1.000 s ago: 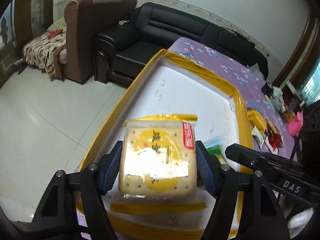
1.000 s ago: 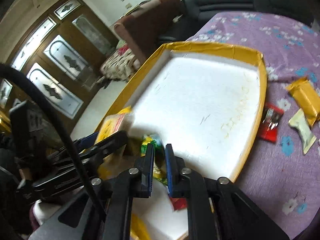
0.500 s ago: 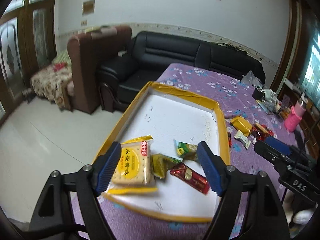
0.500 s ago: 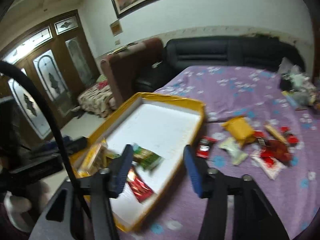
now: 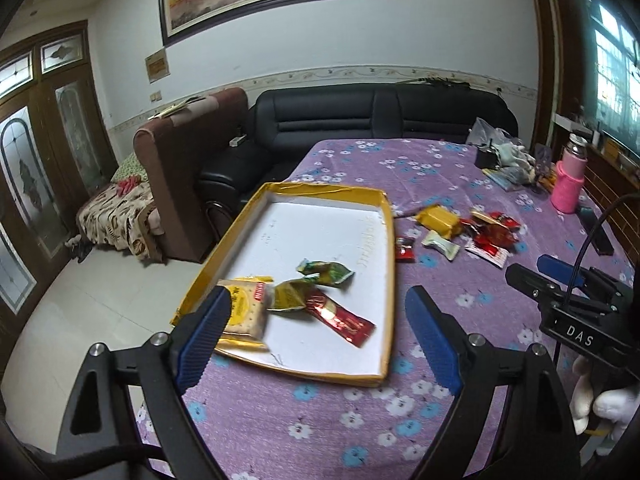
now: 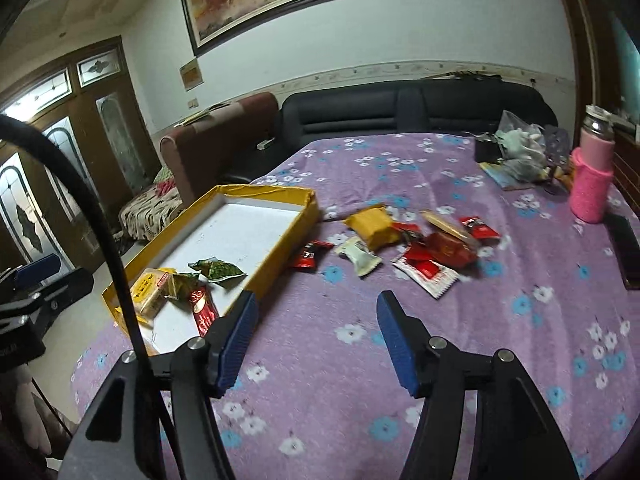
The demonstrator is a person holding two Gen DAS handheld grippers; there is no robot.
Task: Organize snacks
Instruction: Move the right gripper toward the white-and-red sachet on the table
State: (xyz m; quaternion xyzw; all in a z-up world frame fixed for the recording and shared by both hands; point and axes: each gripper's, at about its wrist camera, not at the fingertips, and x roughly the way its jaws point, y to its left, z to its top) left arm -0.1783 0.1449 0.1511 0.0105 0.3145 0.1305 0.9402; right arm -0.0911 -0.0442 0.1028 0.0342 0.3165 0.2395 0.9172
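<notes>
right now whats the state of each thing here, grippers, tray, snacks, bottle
left gripper: empty, jaws opening
right gripper: empty, jaws opening
yellow-rimmed tray: flat on the table, four packets inside
cracker packet: lying in the tray's near corner
red stick packet: lying in the tray
loose snacks: scattered on the cloth beside the tray, not yet sorted
pink bottle: upright, lid on

Yellow-rimmed white tray [image 5: 386, 240] on purple floral cloth, holding a cracker pack [image 5: 244, 312], two green packets [image 5: 326, 272], a red sachet [image 5: 340, 318] at its near end, loose pile of red, yellow and white snacks [image 6: 416, 248] just beside it
</notes>
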